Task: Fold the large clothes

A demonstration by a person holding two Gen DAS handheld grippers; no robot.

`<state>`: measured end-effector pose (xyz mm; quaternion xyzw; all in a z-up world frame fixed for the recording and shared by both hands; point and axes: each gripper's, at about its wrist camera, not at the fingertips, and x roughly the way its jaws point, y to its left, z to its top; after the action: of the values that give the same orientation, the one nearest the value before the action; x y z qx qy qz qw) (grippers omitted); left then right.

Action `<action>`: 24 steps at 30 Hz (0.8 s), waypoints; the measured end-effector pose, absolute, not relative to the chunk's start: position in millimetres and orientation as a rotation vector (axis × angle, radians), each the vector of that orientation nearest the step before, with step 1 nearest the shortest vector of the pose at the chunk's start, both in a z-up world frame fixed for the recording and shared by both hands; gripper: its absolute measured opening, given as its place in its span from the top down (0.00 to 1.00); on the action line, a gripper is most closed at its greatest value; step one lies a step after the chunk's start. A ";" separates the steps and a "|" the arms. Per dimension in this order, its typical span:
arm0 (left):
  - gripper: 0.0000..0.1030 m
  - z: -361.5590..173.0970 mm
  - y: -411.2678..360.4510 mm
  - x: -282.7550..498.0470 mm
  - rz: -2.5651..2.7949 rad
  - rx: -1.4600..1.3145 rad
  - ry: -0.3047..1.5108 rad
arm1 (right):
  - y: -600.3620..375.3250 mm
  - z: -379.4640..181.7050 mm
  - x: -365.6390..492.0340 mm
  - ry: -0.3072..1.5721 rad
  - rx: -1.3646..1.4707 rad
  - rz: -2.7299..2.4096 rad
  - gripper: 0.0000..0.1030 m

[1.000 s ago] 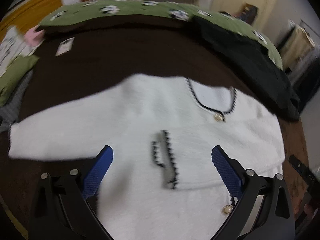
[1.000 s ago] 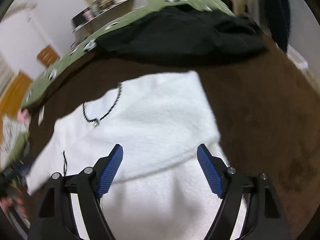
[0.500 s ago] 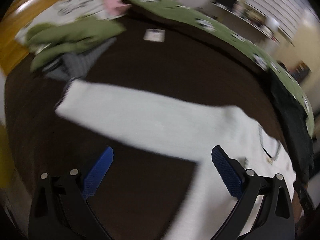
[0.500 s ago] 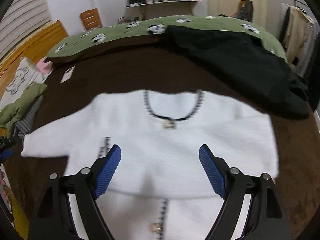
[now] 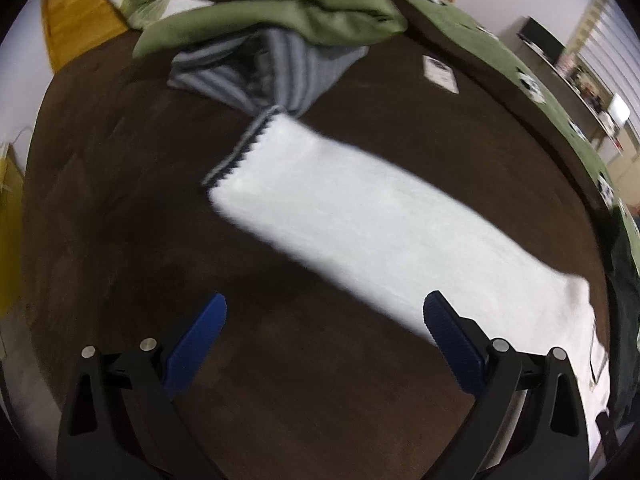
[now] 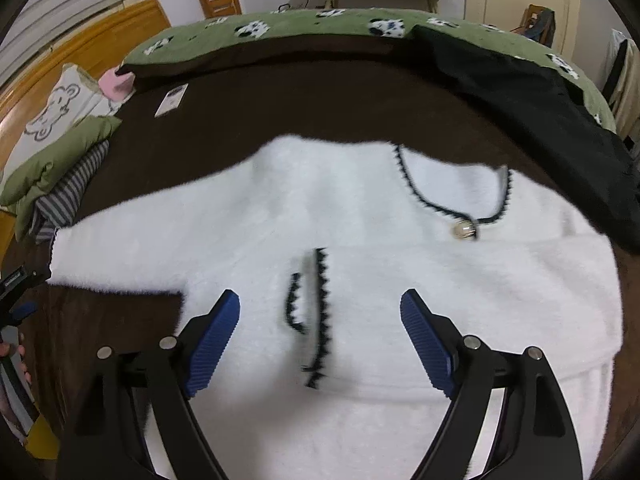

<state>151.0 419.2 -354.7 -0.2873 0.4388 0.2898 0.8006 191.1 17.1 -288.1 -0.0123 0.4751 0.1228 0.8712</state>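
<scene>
A white fluffy cardigan (image 6: pixel 360 200) with black zigzag trim lies spread flat on the brown blanket (image 6: pixel 320 92), front up, a pearl button (image 6: pixel 464 229) at the neckline. My right gripper (image 6: pixel 320 296) hovers over its chest; the jaws are opening and touch nothing, and the trimmed pocket edge (image 6: pixel 322 312) lies below the gap. In the left wrist view the cardigan's sleeve (image 5: pixel 380 232) stretches out to its trimmed cuff (image 5: pixel 240 148). My left gripper (image 5: pixel 326 300) stands open over the blanket (image 5: pixel 120 200) by the sleeve's near edge, holding nothing.
A striped garment (image 5: pixel 272 68) and green bedding (image 5: pixel 272 8) are heaped just beyond the cuff. A black garment (image 6: pixel 540 112) lies at the cardigan's far right. A white card (image 6: pixel 172 100) rests on the blanket, with a green cow-print quilt (image 6: pixel 320 28) behind.
The left gripper has swept from over the cardigan's body out along the sleeve toward the cuff. The right gripper has moved from the cardigan's right side to over the pocket. Both stay open.
</scene>
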 end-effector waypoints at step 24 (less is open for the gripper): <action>0.69 -396.3 475.8 184.3 0.562 -0.786 0.864 | 55.7 -305.7 208.7 1.006 -0.057 0.240 0.16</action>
<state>184.3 475.8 -396.3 -0.3660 0.4022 0.2619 0.7973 208.7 55.7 -305.7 -0.0273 0.4808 0.1148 0.8688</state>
